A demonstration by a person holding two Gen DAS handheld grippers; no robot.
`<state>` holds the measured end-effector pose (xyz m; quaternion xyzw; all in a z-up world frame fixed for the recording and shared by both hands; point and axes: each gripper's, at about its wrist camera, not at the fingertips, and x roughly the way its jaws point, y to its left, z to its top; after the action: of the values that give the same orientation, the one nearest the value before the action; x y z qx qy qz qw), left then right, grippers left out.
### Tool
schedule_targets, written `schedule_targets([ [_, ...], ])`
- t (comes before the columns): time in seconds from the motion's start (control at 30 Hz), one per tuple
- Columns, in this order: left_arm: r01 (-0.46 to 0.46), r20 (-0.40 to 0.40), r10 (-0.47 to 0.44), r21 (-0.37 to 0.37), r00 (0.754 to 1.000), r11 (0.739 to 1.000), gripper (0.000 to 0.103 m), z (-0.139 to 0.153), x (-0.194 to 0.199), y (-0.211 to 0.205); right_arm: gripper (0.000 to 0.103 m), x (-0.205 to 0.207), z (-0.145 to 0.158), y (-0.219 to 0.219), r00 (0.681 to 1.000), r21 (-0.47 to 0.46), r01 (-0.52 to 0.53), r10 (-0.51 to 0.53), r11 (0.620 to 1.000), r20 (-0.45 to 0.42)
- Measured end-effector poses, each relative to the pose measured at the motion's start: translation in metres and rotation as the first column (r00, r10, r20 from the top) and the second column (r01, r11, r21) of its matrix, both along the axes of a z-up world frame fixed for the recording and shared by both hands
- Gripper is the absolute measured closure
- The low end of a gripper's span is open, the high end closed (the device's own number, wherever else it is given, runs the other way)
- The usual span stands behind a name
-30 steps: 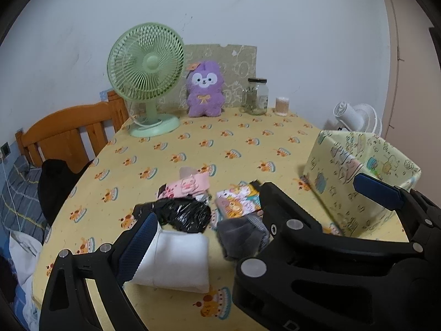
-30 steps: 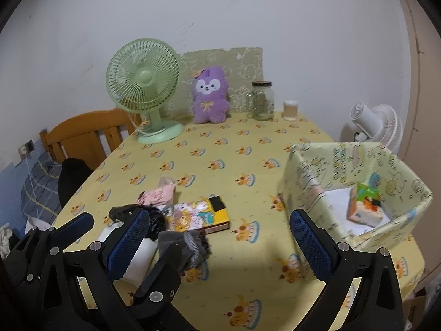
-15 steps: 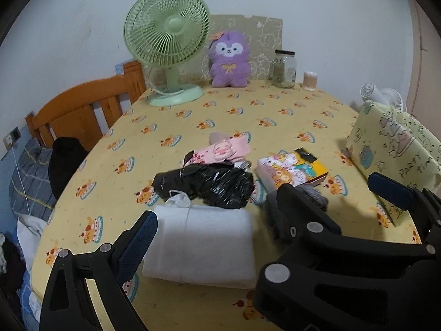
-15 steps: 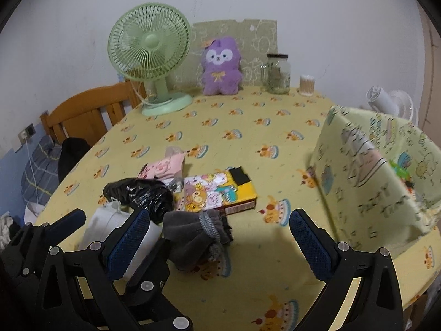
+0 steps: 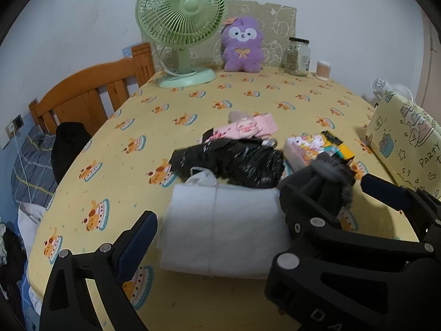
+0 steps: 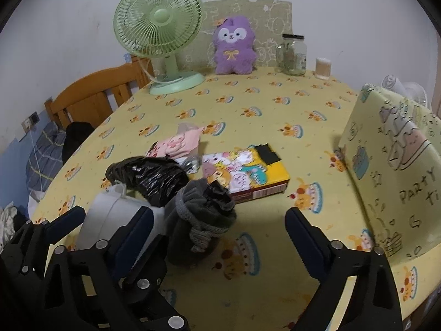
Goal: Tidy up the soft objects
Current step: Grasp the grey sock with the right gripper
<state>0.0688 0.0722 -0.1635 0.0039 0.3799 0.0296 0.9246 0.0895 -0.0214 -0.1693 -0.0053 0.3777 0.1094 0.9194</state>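
- Soft pile sits near the front edge of the table (image 6: 275,110), on the yellow cake-print cloth.
- Grey knit bundle (image 6: 201,215): rolled, grey cord around it, front of pile. It lies between the right gripper's (image 6: 217,229) blue pads, nearer the left one; no pad contact visible.
- Right gripper: jaws wide but closing, nothing gripped.
- White folded cloth (image 5: 223,229): flat, left of the grey bundle and just beside it. It sits in the gap of the left gripper (image 5: 253,207); pads look clear of it.
- Left gripper: spread wide, empty. The right gripper's black frame covers the lower right of the left wrist view.
- Black plastic bag (image 5: 228,162): crumpled, behind the white cloth, overlapping its far edge.
- Pink printed cloth (image 5: 248,129): behind the black bag, touching it.
- Cartoon-print box (image 6: 245,173): flat, yellow sides, black patch on the far corner; right of the bag, just behind the grey bundle.
- Yellow "PARTY" fabric bin (image 6: 394,165): right side of table, apart from the pile; inside is hidden.
- Back edge, near the wall: green desk fan (image 6: 160,33), purple plush (image 6: 234,47), glass jar (image 6: 293,55), small cotton-swab tub (image 6: 323,68).
- Wooden chair (image 5: 91,96) at left of table, dark item on it.
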Motion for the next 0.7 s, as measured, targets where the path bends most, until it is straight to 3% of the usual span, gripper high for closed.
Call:
schedule_targets([
  [0.23,0.009,-0.016,-0.009,-0.007,1.0,1.0,0.005,-0.003,0.003,0.0,0.037,0.002,-0.004,0.006,0.999,-0.002,-0.033,0.033,0.999,-0.019],
  [0.53,0.02,-0.029,-0.021,-0.009,0.999,1.0,0.005,-0.008,0.011,0.001,0.043,0.003,-0.004,0.005,1.0,-0.021,-0.013,0.013,1.0,-0.014],
  [0.7,0.044,-0.032,-0.045,-0.04,0.998,0.998,0.013,-0.008,0.011,0.001,0.043,0.005,-0.003,0.004,0.999,-0.012,-0.02,0.02,1.0,-0.026],
])
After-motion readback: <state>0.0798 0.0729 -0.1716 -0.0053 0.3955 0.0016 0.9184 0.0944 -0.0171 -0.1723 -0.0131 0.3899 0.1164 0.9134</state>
